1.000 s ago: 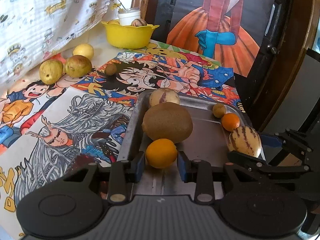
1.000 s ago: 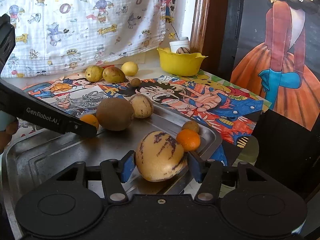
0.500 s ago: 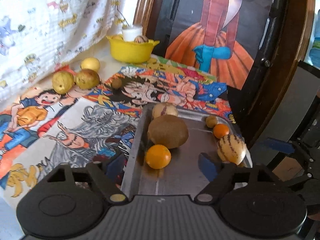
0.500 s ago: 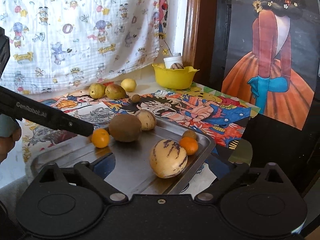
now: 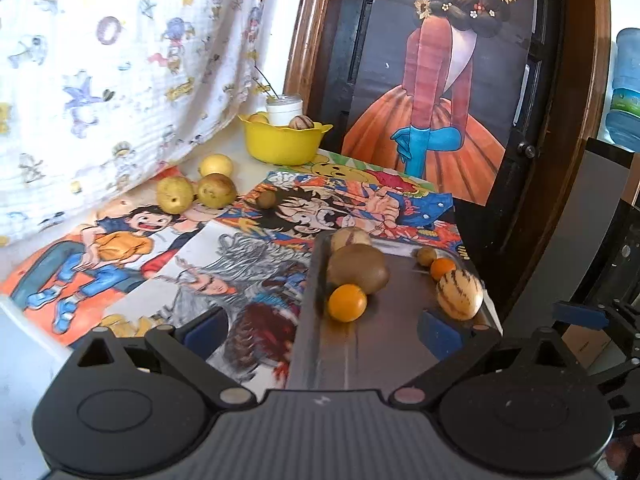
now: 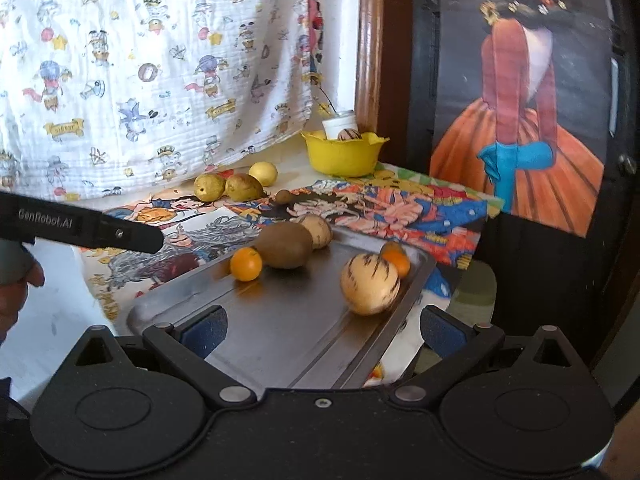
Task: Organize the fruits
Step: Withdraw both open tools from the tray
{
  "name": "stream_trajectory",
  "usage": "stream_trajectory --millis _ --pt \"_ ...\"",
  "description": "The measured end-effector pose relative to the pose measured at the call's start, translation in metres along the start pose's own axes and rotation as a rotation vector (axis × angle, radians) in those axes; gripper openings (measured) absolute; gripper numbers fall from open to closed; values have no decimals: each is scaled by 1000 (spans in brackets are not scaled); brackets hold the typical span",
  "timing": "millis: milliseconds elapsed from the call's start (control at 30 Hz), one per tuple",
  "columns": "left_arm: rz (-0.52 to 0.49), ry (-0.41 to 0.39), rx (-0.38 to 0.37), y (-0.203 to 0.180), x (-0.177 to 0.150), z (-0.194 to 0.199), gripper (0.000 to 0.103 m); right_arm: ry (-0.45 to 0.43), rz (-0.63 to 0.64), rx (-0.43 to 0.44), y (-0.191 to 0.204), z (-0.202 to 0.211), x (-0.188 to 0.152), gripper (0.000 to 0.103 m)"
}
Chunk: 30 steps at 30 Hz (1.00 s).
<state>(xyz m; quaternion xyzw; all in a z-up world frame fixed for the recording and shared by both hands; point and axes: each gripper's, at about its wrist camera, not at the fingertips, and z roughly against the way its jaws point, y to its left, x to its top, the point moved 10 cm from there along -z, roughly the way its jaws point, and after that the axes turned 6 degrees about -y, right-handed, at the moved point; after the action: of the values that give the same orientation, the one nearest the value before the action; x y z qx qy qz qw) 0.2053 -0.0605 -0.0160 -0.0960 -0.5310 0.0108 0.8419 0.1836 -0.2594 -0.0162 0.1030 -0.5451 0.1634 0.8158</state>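
Note:
A metal tray (image 5: 360, 352) (image 6: 288, 344) holds an orange (image 5: 347, 303) (image 6: 246, 264), a big brown fruit (image 5: 357, 269) (image 6: 284, 245), a striped melon (image 5: 459, 294) (image 6: 370, 284), a second orange (image 5: 442, 268) (image 6: 397, 261) and two smaller fruits. My left gripper (image 5: 324, 334) is open and empty, above the tray's near left edge. My right gripper (image 6: 324, 330) is open and empty, above the tray's near end. Two pears (image 5: 174, 199) (image 5: 216, 190) and a lemon (image 5: 216, 165) lie on the table at the back.
A yellow bowl (image 5: 285, 142) (image 6: 343, 154) with fruit and a white jar stands at the back by the wooden frame. A small brown fruit (image 5: 265, 199) lies on the cartoon mats. A printed cloth hangs at the left. The table edge drops at the right.
Both grippers opened and pulled back and up. The left let go of the orange, the right let go of the striped melon; both fruits now rest on the tray.

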Motion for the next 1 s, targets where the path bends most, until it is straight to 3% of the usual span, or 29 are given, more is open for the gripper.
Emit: stream_trajectory --millis 333,767,1000 --pt "-17 33 35 21 -37 35 103 115 -170 27 29 15 -36 102" --pt "-11 101 81 41 -70 54 103 149 -83 63 61 20 -42 102" --pt "44 99 121 65 -67 57 103 117 24 157 82 10 -18 102"
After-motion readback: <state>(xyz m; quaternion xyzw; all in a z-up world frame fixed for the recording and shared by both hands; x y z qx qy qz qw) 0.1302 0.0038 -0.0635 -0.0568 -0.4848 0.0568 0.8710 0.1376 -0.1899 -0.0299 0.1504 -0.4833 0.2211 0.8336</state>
